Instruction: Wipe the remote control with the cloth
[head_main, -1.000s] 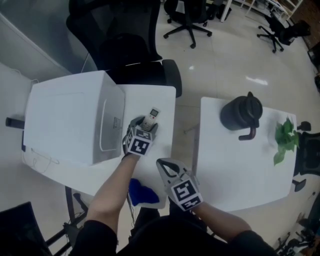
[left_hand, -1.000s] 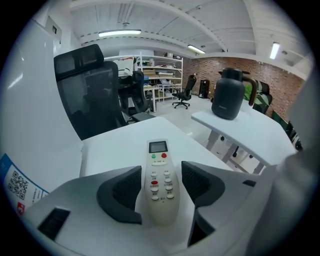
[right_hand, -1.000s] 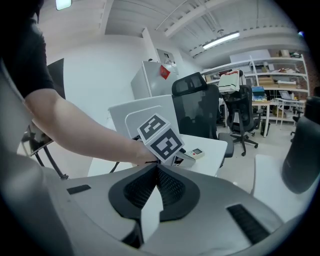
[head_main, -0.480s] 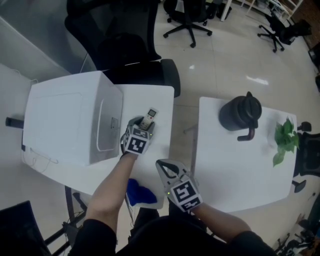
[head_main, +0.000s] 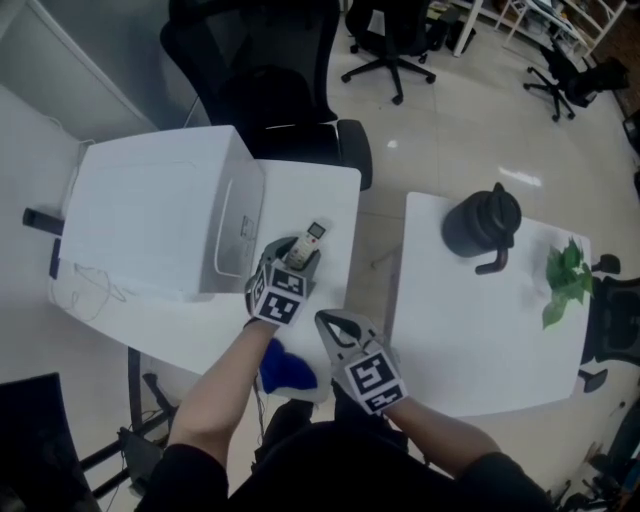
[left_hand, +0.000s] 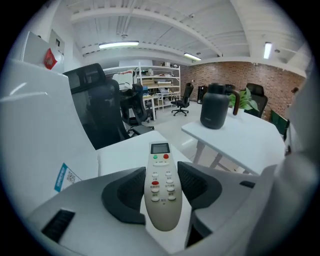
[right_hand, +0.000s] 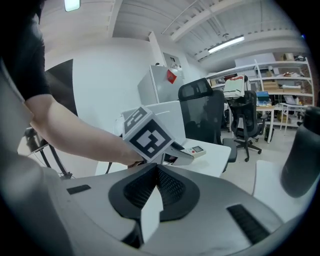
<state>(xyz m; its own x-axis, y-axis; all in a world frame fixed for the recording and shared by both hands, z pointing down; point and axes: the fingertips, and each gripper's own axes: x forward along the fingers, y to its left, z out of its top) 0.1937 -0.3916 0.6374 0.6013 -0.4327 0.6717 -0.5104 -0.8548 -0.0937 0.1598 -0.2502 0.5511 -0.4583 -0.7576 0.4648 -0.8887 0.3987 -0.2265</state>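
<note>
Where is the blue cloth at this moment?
In the head view, the blue cloth lies on the near corner of the left white table, beside the person's left forearm and just left of the right gripper.

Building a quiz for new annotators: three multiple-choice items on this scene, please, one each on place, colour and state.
1. Where is the blue cloth? A floor; B near corner of the left table; C chair seat.
2. What colour is the jug? A black; B white; C red.
3. How are the right gripper's jaws? A wide apart; B gripping the cloth; C together, empty.
B: the head view shows it on the tabletop. A: it is dark all over. C: its own view shows the jaws meeting, nothing between.
</note>
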